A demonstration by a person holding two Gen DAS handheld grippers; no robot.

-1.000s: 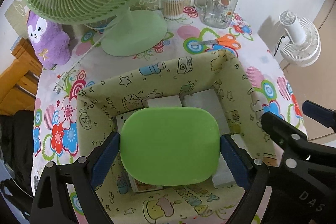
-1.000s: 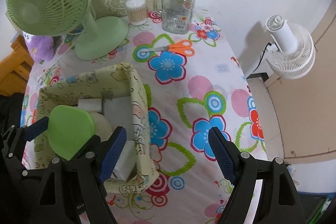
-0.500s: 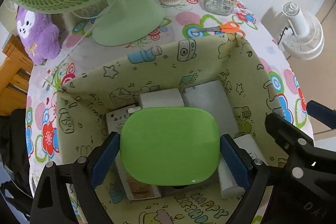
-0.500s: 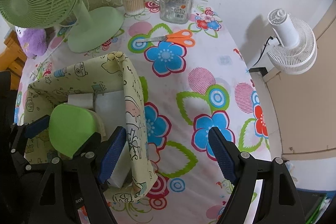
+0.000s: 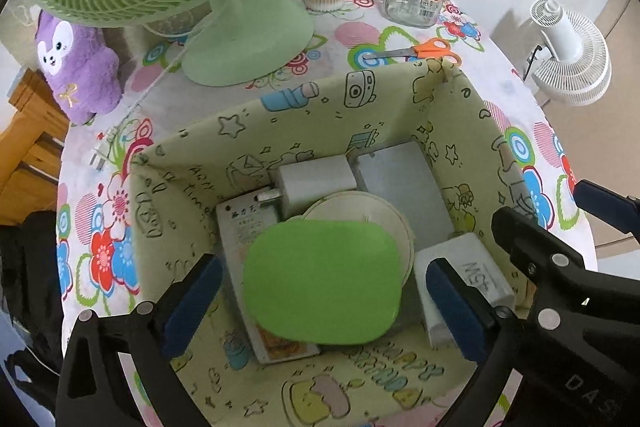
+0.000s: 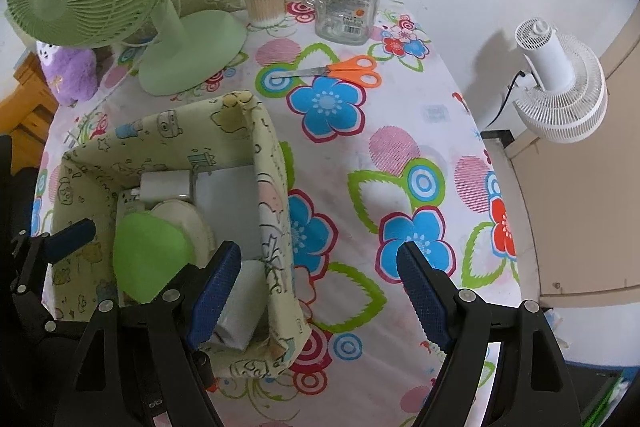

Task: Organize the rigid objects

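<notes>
step: dropping green lid point(image 5: 322, 281) into fabric box point(image 5: 304, 107) | left gripper point(image 5: 320, 301) jaws opening, pads clear of lid | right gripper point(image 6: 320, 287) jaws wide, empty | next: lift out, fetch scissors point(image 6: 340, 69) from counter point(image 6: 400, 155)

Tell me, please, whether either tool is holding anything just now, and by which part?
Nothing is held. The left tool is opening, its pads clear of the green lid; the right tool is open and empty.
</notes>
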